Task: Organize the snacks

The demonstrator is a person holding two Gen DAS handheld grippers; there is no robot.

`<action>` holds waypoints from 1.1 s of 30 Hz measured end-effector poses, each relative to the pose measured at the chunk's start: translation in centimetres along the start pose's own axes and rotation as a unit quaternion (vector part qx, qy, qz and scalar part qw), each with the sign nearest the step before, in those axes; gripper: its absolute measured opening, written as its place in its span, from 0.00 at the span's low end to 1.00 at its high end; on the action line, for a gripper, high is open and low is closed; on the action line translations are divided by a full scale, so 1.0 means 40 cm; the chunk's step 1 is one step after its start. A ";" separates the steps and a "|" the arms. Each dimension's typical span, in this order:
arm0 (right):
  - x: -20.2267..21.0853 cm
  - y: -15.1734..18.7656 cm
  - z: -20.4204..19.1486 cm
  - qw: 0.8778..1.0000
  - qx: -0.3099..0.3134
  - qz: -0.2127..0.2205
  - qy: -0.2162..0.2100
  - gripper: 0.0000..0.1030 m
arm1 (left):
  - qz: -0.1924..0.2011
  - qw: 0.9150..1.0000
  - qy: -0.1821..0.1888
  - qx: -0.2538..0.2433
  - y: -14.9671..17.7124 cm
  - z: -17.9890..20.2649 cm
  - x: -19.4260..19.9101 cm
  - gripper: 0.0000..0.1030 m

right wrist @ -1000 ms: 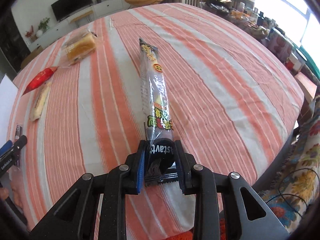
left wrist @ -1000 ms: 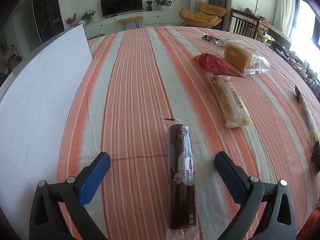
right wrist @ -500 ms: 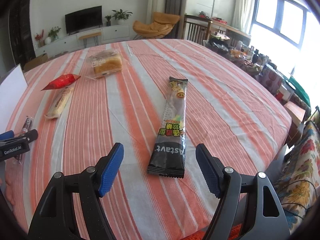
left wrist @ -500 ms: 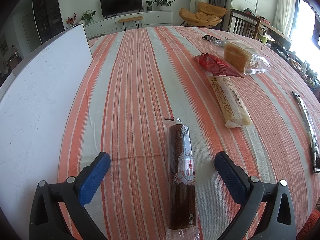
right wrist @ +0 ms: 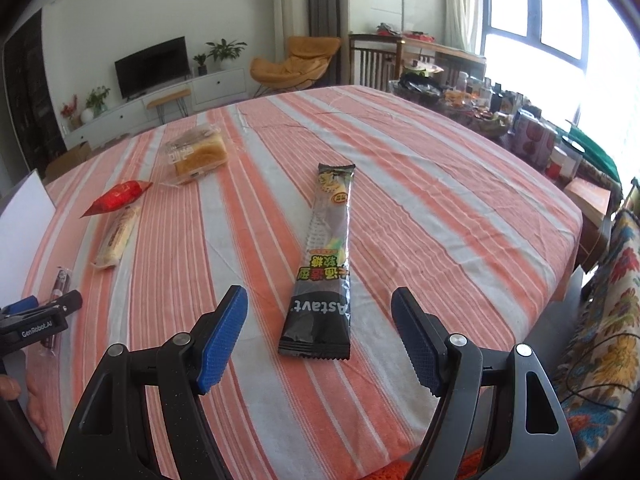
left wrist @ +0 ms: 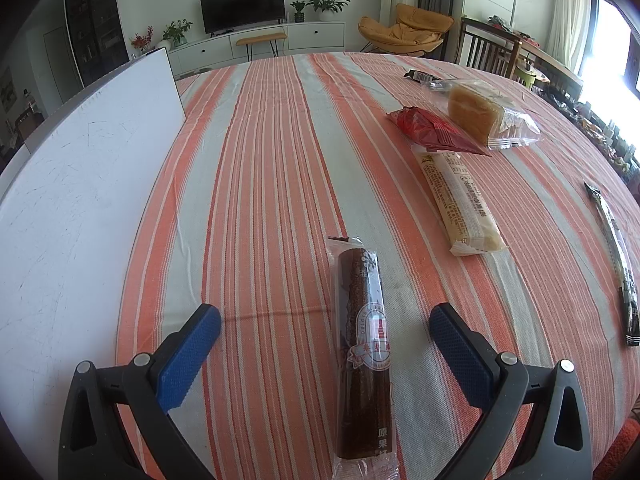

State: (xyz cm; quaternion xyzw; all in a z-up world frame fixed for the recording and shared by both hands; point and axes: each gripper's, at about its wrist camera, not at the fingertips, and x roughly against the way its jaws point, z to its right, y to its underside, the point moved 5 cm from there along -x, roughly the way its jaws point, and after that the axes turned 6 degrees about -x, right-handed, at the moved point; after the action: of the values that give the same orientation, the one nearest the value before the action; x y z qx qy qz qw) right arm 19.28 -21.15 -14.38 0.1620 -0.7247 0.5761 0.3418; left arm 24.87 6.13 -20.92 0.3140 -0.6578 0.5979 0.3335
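Note:
My left gripper is open, its fingers either side of a dark brown snack roll lying on the striped tablecloth. My right gripper is open and empty, just behind a black candy packet lying flat on the cloth. That packet also shows at the right of the left wrist view. A beige bar, a red packet and a wrapped bread slice lie further back; they also show in the right wrist view as the bar, the packet and the bread.
A white board lies along the table's left side. A small dark wrapper sits at the far edge. The left gripper's body shows at the left of the right wrist view. Chairs and cluttered shelves stand beyond the table's right edge.
My right gripper let go of the black candy packet, opened wide and drew back; the packet now lies flat on the cloth. The left gripper has not moved.

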 end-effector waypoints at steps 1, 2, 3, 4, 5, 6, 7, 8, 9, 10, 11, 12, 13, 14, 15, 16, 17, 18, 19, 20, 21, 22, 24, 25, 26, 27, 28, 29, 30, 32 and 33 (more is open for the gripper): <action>0.003 0.000 0.002 1.000 -0.002 0.002 -0.002 0.75 | 0.000 1.000 0.000 0.000 0.000 0.000 0.000 1.00; 0.006 -0.001 0.005 1.000 -0.006 0.005 -0.006 0.75 | 0.000 1.000 0.000 0.000 0.000 0.000 0.000 1.00; 0.010 -0.003 0.010 1.000 -0.012 0.009 -0.014 0.75 | 0.000 1.000 0.000 0.000 0.000 0.000 0.000 1.00; 0.017 -0.005 0.021 0.999 -0.023 0.013 -0.027 0.75 | 0.000 1.000 0.000 0.000 0.000 0.000 0.000 1.00; 0.023 -0.008 0.033 0.998 -0.038 0.017 -0.042 0.75 | 0.000 1.000 0.000 0.000 0.000 0.000 0.000 1.00; 0.027 -0.012 0.050 0.996 -0.058 0.019 -0.060 0.75 | 0.000 1.000 0.000 0.000 0.000 0.000 0.000 1.00; 0.027 -0.018 0.070 0.993 -0.081 0.017 -0.081 0.75 | 0.000 1.000 0.000 0.000 0.000 0.000 0.000 1.00; 0.021 -0.025 0.089 0.990 -0.102 0.012 -0.098 0.75 | 0.000 1.000 0.000 0.000 0.000 -0.001 0.000 1.00; 0.008 -0.034 0.102 0.987 -0.115 0.002 -0.108 0.75 | 0.000 1.000 0.000 0.000 0.000 -0.001 -0.001 1.00; -0.010 -0.047 0.110 0.986 -0.117 -0.014 -0.114 0.75 | 0.000 1.000 0.000 0.000 0.000 -0.001 -0.001 1.00; -0.029 -0.065 0.115 0.986 -0.113 -0.027 -0.116 0.75 | 0.000 1.000 0.000 0.000 0.000 -0.001 -0.001 1.00; -0.046 -0.081 0.114 0.987 -0.102 -0.040 -0.117 0.76 | 0.000 1.000 0.000 0.000 0.000 0.000 0.000 1.00; -0.069 -0.097 0.105 0.987 -0.084 -0.059 -0.120 0.77 | 0.000 1.000 0.000 0.000 0.000 0.000 0.000 1.00; -0.096 -0.109 0.088 0.986 -0.058 -0.088 -0.126 0.77 | 0.000 1.000 0.000 0.000 0.000 -0.001 -0.001 1.00; -0.121 -0.116 0.069 0.984 -0.036 -0.114 -0.132 0.77 | 0.000 1.000 0.000 0.000 0.000 -0.001 -0.001 1.00; -0.139 -0.119 0.049 0.982 -0.012 -0.133 -0.132 0.75 | 0.000 1.000 0.000 0.000 0.000 -0.001 0.000 1.00; -0.149 -0.127 0.028 0.982 0.014 -0.138 -0.127 0.75 | 0.000 1.000 0.000 0.000 0.000 0.000 0.000 1.00; -0.153 -0.137 0.011 0.984 0.035 -0.134 -0.116 0.75 | 0.000 1.000 0.000 0.000 0.000 0.000 0.000 1.00; -0.154 -0.148 -0.001 0.986 0.050 -0.124 -0.104 0.75 | 0.000 1.000 0.000 0.000 0.000 -0.001 0.000 1.00; -0.158 -0.161 -0.005 0.986 0.052 -0.121 -0.098 0.75 | 0.000 1.000 0.000 0.000 0.000 0.000 0.000 1.00; -0.170 -0.169 -0.003 0.986 0.045 -0.129 -0.091 0.75 | 0.000 1.000 0.000 0.000 -0.001 -0.001 -0.001 1.00; -0.192 -0.173 0.008 0.985 0.032 -0.149 -0.075 0.75 | 0.000 1.000 0.000 0.000 -0.001 -0.001 0.000 1.00; -0.233 -0.170 0.042 0.982 -0.003 -0.182 -0.039 0.75 | 0.000 1.000 0.000 0.000 0.000 0.000 0.000 1.00; -0.243 -0.172 0.064 0.981 -0.017 -0.190 -0.034 0.75 | 0.000 1.000 0.000 0.000 -0.001 -0.001 0.000 1.00; -0.252 -0.167 0.067 0.980 -0.019 -0.196 -0.030 0.75 | 0.000 1.000 0.000 0.000 0.000 0.000 0.000 1.00; -0.258 -0.162 0.066 0.979 -0.013 -0.201 -0.025 0.75 | 0.000 1.000 0.000 0.000 0.000 0.000 0.000 1.00; -0.264 -0.155 0.061 0.978 -0.006 -0.206 -0.023 0.75 | 0.000 1.000 0.000 0.000 -0.001 -0.001 0.000 1.00; -0.269 -0.146 0.054 0.977 -0.003 -0.211 -0.025 0.75 | 0.000 1.000 0.000 0.000 0.000 0.000 0.000 1.00; -0.274 -0.138 0.047 0.976 -0.003 -0.216 -0.027 0.75 | 0.000 1.000 0.000 0.000 -0.001 0.000 0.000 1.00; -0.276 -0.138 0.031 0.978 0.008 -0.209 -0.017 0.77 | 0.000 1.000 0.000 0.000 -0.001 -0.001 -0.001 1.00; -0.278 -0.137 0.023 0.978 0.014 -0.208 -0.011 0.77 | 0.000 1.000 0.000 0.000 -0.001 0.000 0.000 1.00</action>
State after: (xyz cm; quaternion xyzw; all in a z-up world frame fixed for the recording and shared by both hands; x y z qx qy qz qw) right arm 30.40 -25.36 -18.09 0.3206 -0.6705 0.5004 0.4441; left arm 24.89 6.14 -20.90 0.3139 -0.6580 0.5976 0.3336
